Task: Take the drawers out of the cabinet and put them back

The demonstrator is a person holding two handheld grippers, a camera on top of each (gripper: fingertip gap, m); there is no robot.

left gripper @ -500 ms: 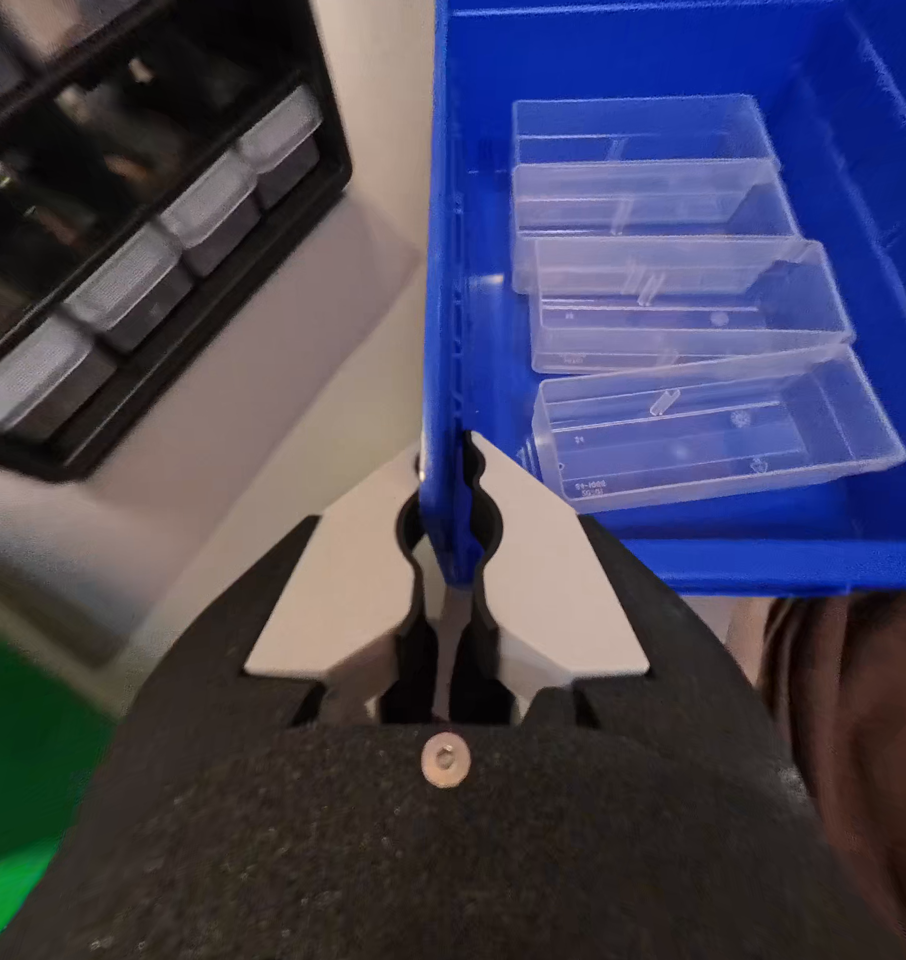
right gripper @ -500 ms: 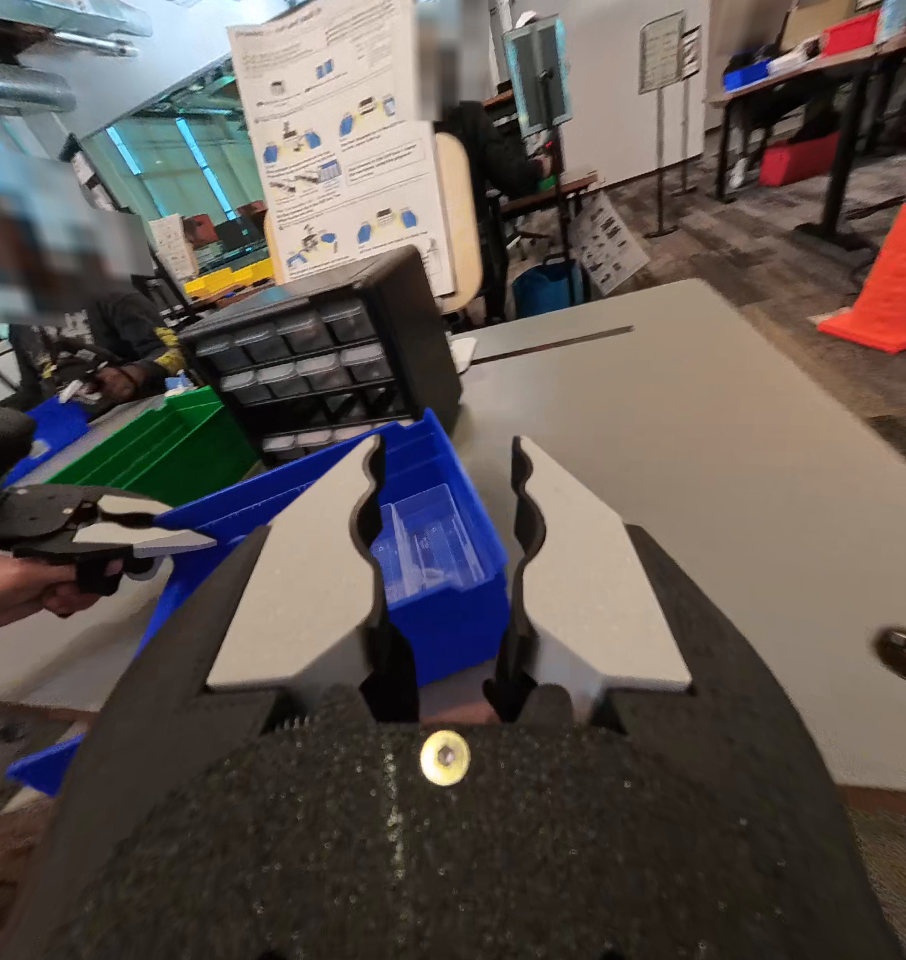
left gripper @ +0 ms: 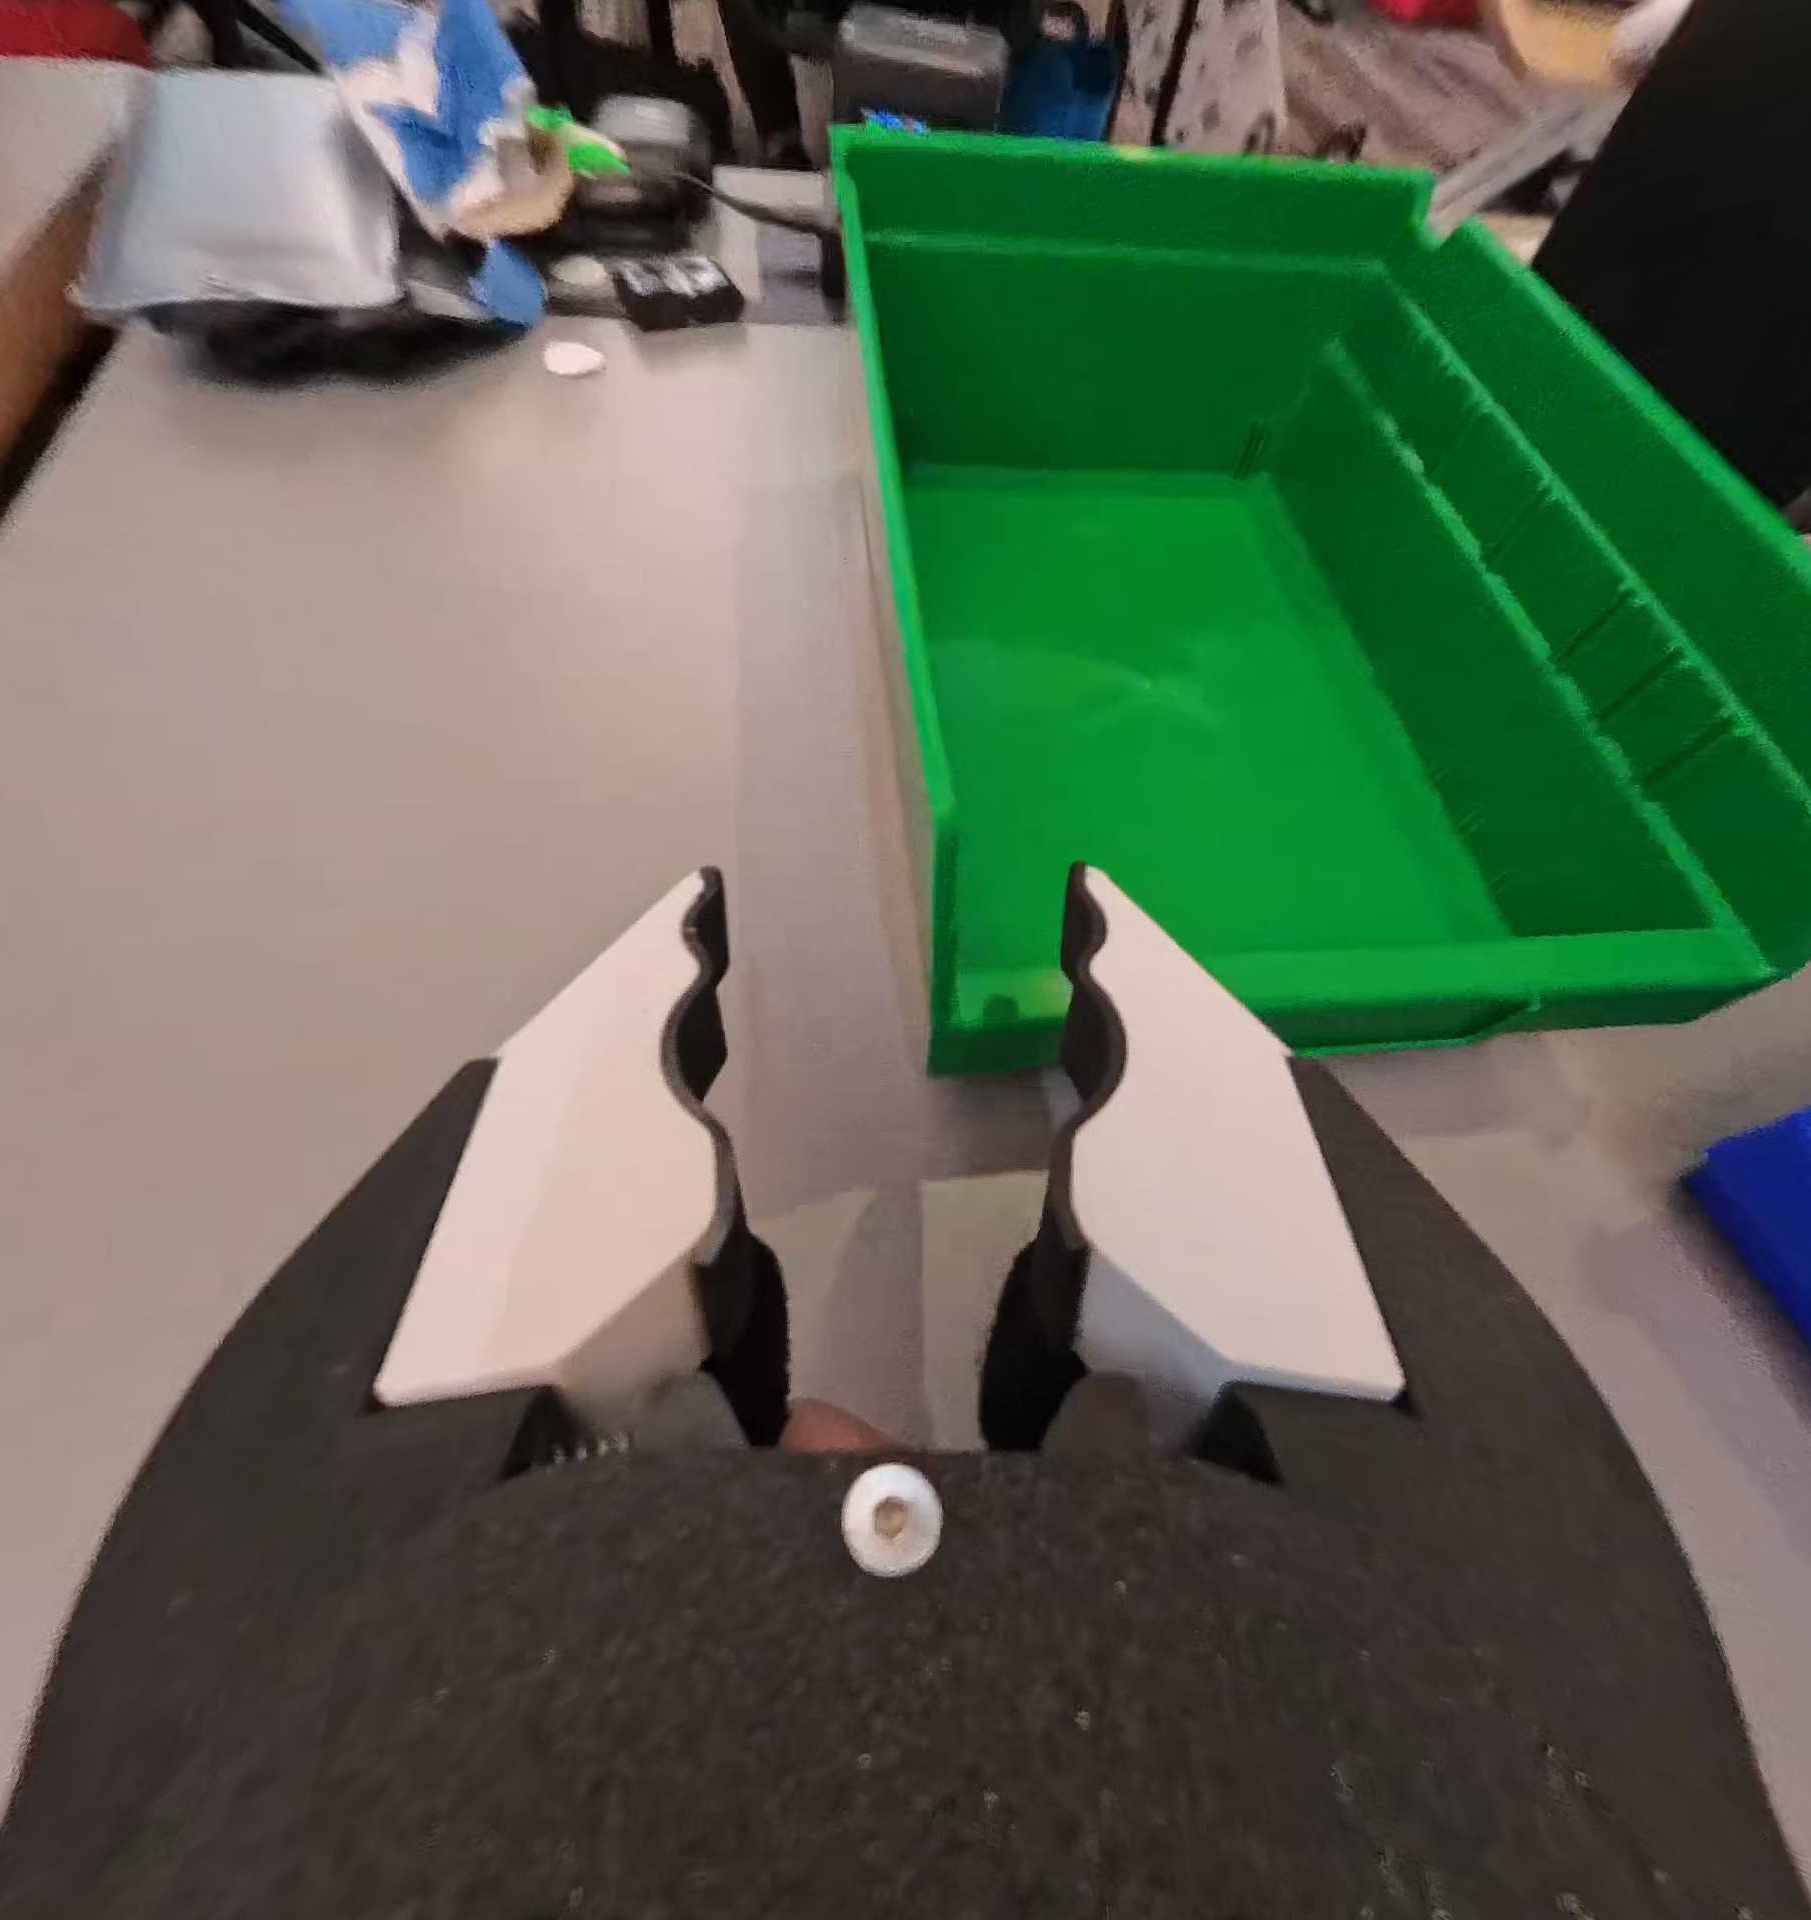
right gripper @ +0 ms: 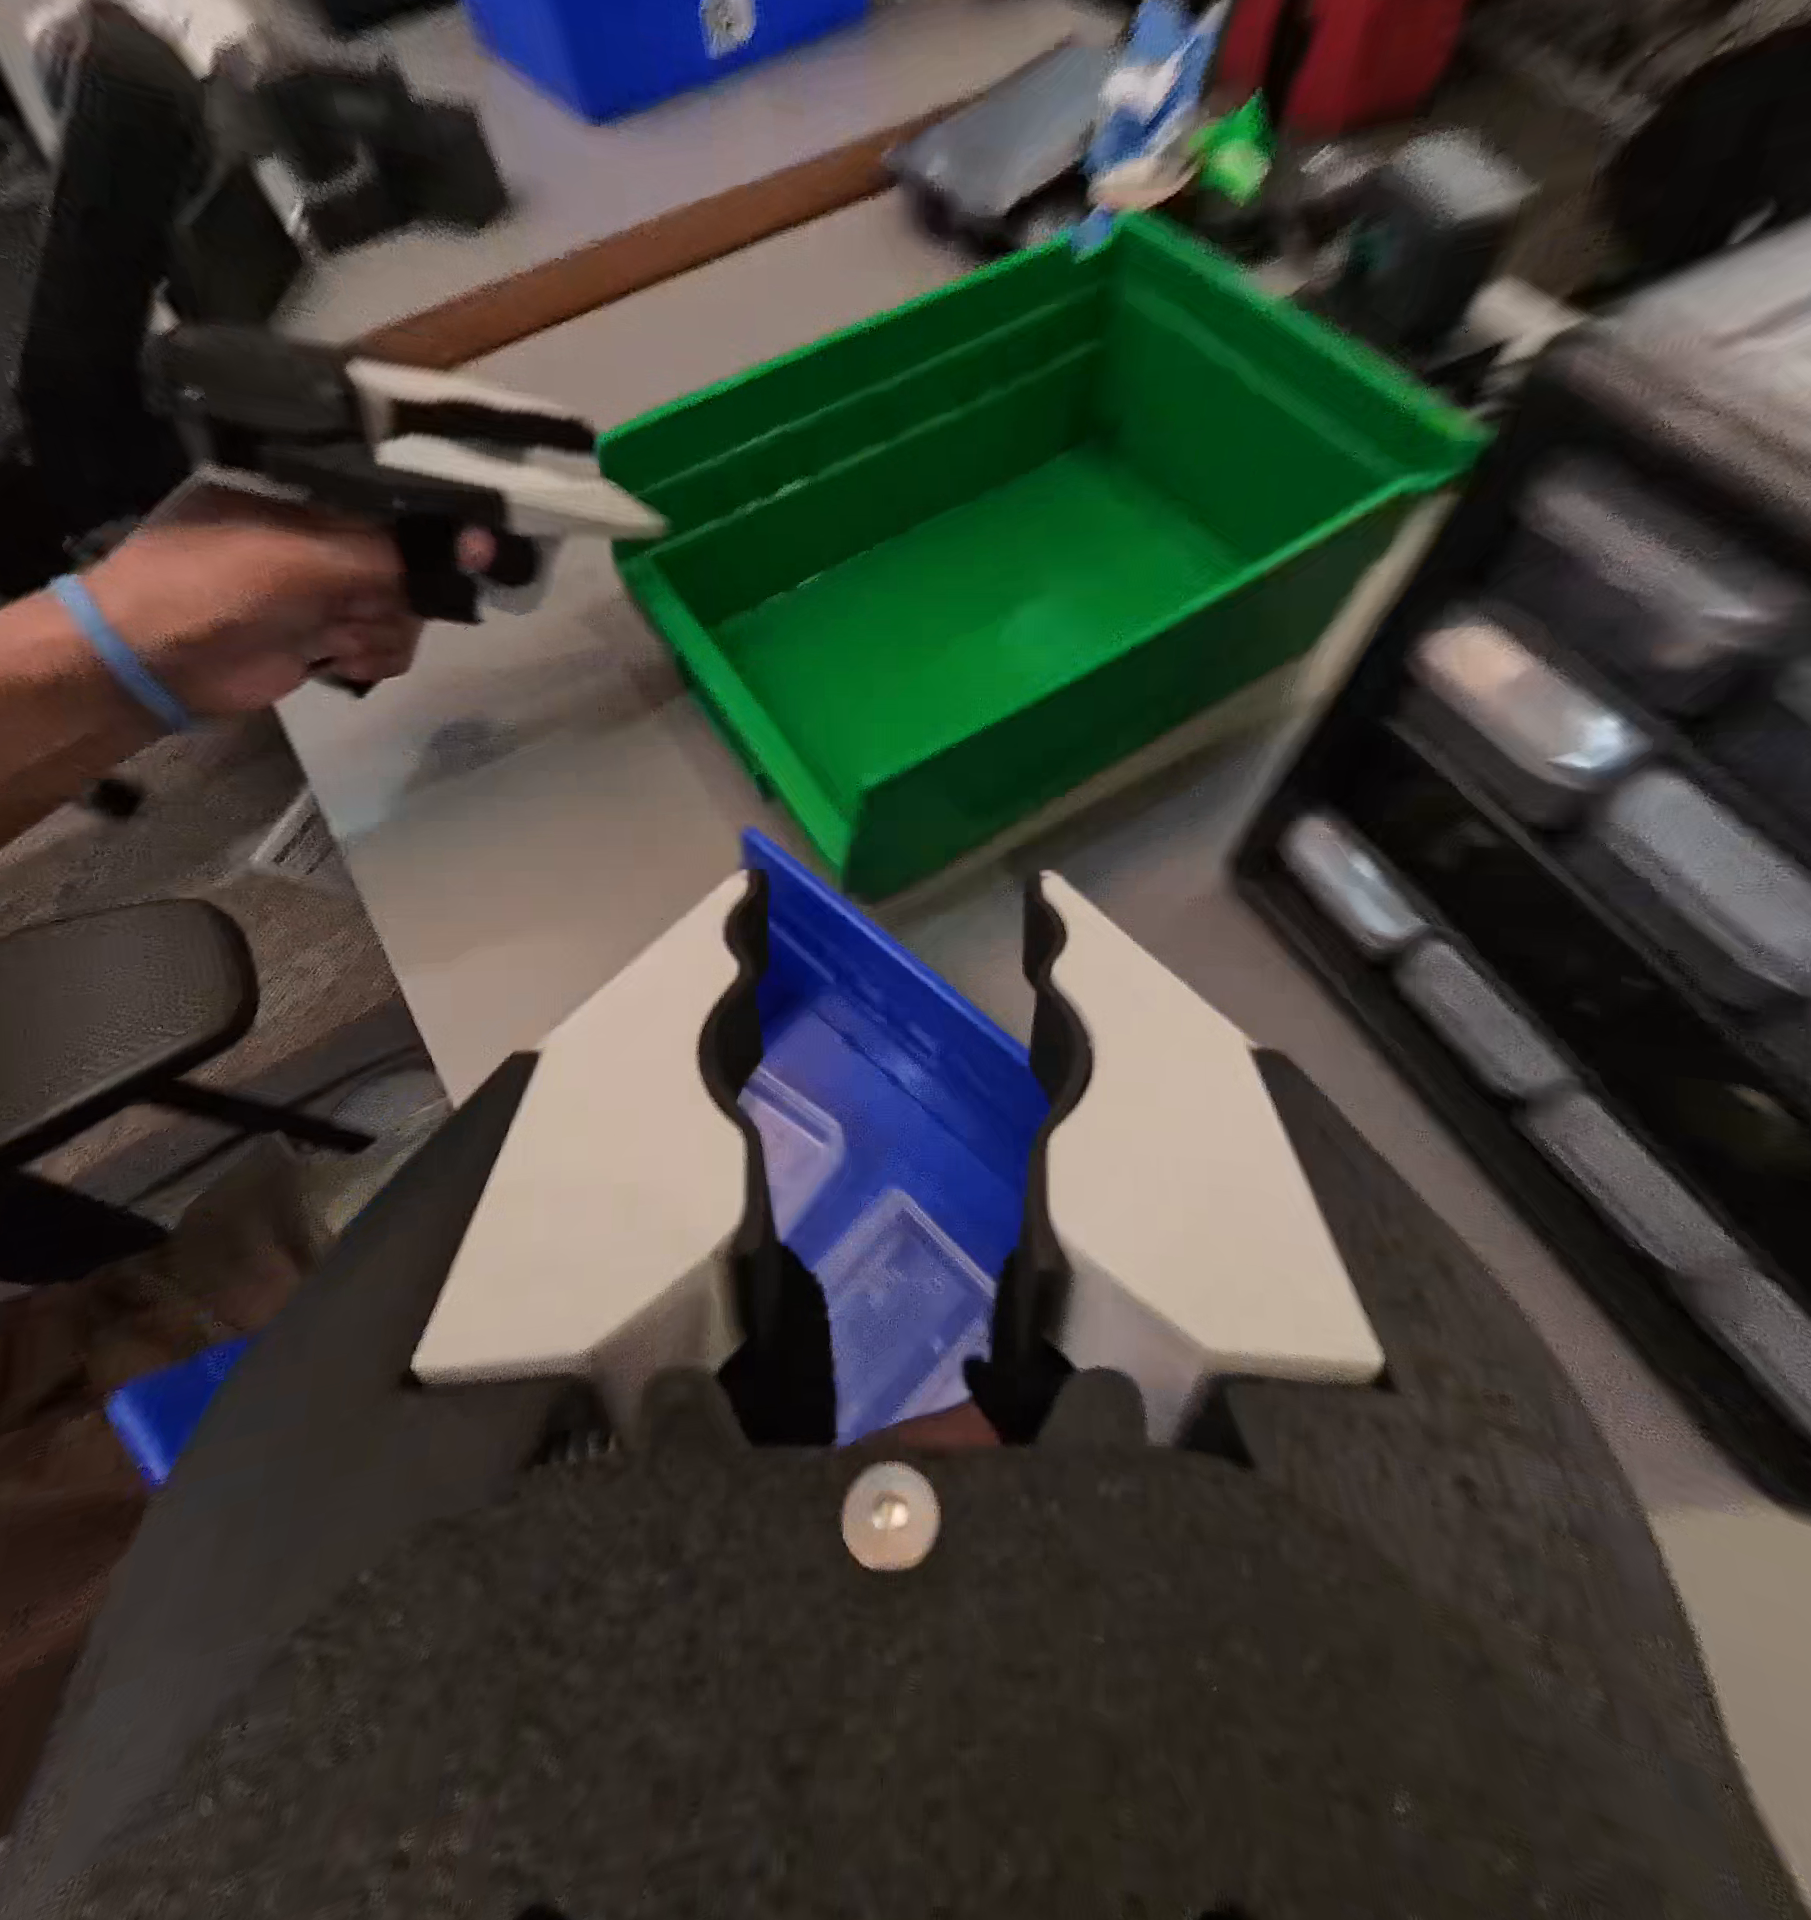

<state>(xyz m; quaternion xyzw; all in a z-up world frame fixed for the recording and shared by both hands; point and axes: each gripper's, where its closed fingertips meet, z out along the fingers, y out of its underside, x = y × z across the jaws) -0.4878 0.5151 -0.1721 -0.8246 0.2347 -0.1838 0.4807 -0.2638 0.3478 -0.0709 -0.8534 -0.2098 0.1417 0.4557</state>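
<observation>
Right, my readout, tool by tool:
Left gripper [left gripper: 890, 883]: I have its jaws parted with nothing between them, over bare grey table [left gripper: 361, 727].
Green bin [left gripper: 1192, 707]: ahead of my left tool and to its right, its near corner just past the right fingertip.
Right gripper [right gripper: 888, 894]: jaws spread wide, gripping nothing.
Blue bin [right gripper: 880, 1039]: directly below and between my right fingers, with clear drawers [right gripper: 880, 1278] lying inside; blurred, so I cannot count them.
Cabinet [right gripper: 1607, 935]: black, to the right of my right tool, grey-fronted drawers in its slots.
Person's hand [right gripper: 257, 613]: far left of my right tool, holding the left gripper near the green bin's rim.
</observation>
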